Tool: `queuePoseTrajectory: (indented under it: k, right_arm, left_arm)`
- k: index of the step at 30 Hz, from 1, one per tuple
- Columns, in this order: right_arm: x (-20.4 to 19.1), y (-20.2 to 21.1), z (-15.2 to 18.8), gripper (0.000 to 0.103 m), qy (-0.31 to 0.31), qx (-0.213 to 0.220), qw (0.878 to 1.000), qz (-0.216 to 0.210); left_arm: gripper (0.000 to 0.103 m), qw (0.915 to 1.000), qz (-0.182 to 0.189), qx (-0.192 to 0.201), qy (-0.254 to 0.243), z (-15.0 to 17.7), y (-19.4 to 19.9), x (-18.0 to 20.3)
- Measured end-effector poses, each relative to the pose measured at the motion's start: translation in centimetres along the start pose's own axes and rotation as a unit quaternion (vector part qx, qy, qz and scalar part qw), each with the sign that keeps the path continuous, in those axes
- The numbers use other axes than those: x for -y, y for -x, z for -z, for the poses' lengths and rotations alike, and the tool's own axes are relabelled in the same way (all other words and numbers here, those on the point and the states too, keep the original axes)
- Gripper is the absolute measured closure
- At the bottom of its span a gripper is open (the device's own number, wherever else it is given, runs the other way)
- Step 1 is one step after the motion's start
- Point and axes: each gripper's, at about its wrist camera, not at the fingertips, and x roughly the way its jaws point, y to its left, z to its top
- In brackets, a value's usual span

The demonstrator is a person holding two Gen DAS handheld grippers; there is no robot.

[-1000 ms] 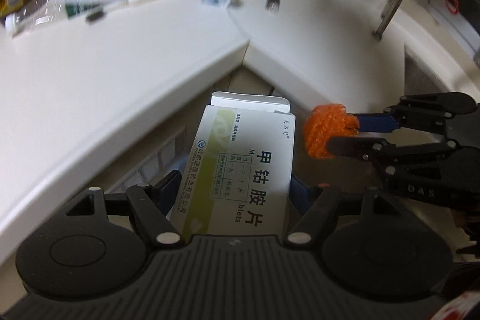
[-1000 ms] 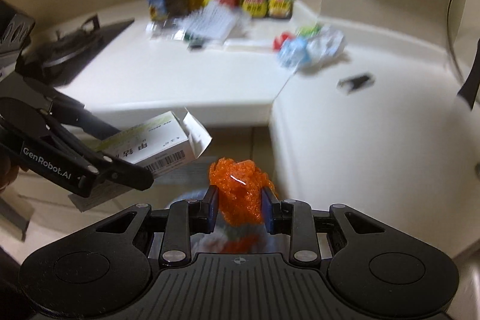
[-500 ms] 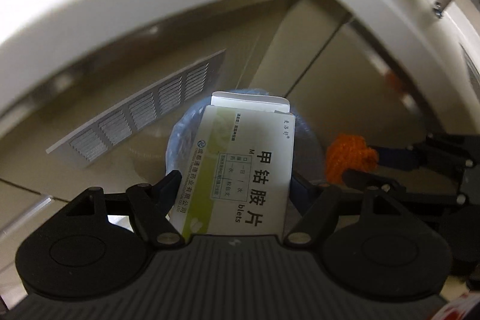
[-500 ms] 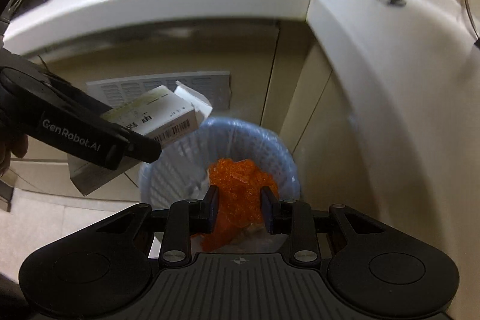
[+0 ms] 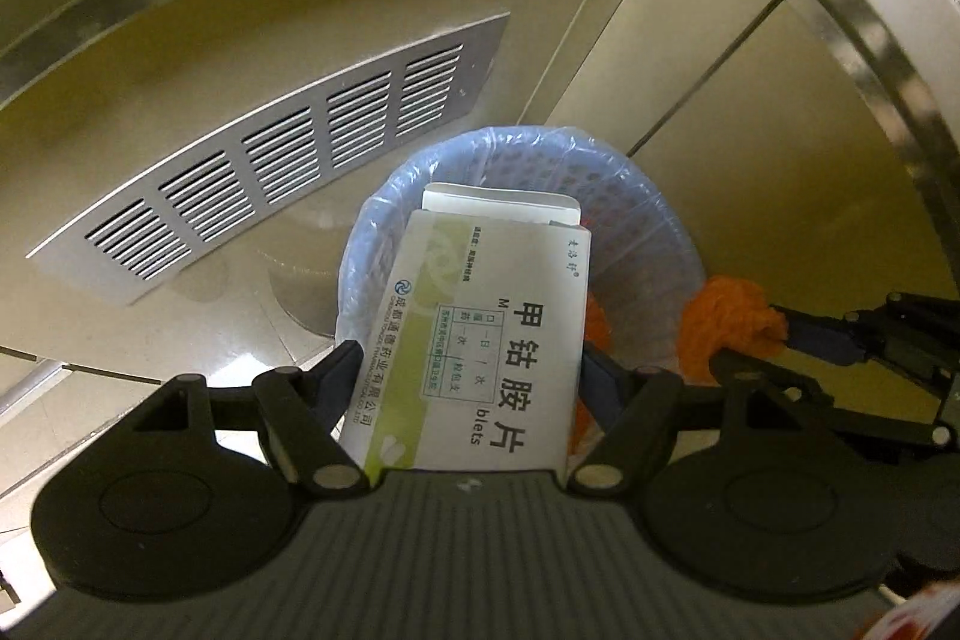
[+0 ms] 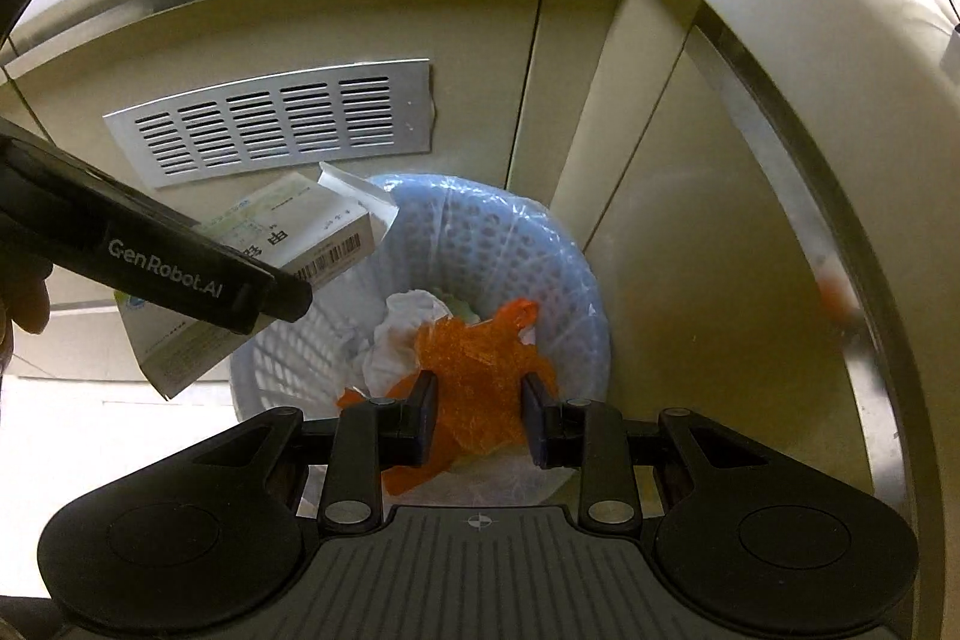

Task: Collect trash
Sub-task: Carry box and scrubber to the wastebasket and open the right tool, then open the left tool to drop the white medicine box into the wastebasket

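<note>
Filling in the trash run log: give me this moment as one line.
left gripper: holds medicine box | right gripper: holds orange wrapper | both above lined bin | nothing dropped yet

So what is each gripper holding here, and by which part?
The left gripper holds the medicine box by its long side edges, near the closed end. The right gripper pinches the crumpled orange wrapper across its middle.

Left gripper (image 5: 471, 370) pointed steeply downward, its jaws clamped on the two long sides of a medicine box (image 5: 480, 334). Right gripper (image 6: 480, 415) likewise pointed steeply downward, its jaws set narrower and pressed against a crumpled orange wrapper (image 6: 474, 376). The two grippers stood side by side, near each other, fingertips apart. Part of a hand (image 6: 24, 304) showed behind the left gripper.
</note>
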Motion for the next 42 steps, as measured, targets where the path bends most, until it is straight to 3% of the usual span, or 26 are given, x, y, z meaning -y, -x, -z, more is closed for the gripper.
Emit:
queuePoseTrajectory:
  k: [13,16,42]
  right_arm:
    - [0.0,-1.1,0.0,0.073,-0.011,-0.004,1.0,-0.001]
    - [0.1,-1.2,0.1,0.073,-0.015,-0.005,1.0,-0.001]
    - [-0.6,-1.4,-1.3,0.072,-0.011,0.014,1.0,-0.016]
  left_arm:
    - [0.029,0.9999,0.009,-0.002,0.013,-0.4,-1.5,0.3]
    - [0.019,0.9997,0.015,0.003,0.019,-0.5,-1.9,0.2]
    - [0.018,0.9988,-0.001,0.029,0.04,-0.1,1.1,-2.4]
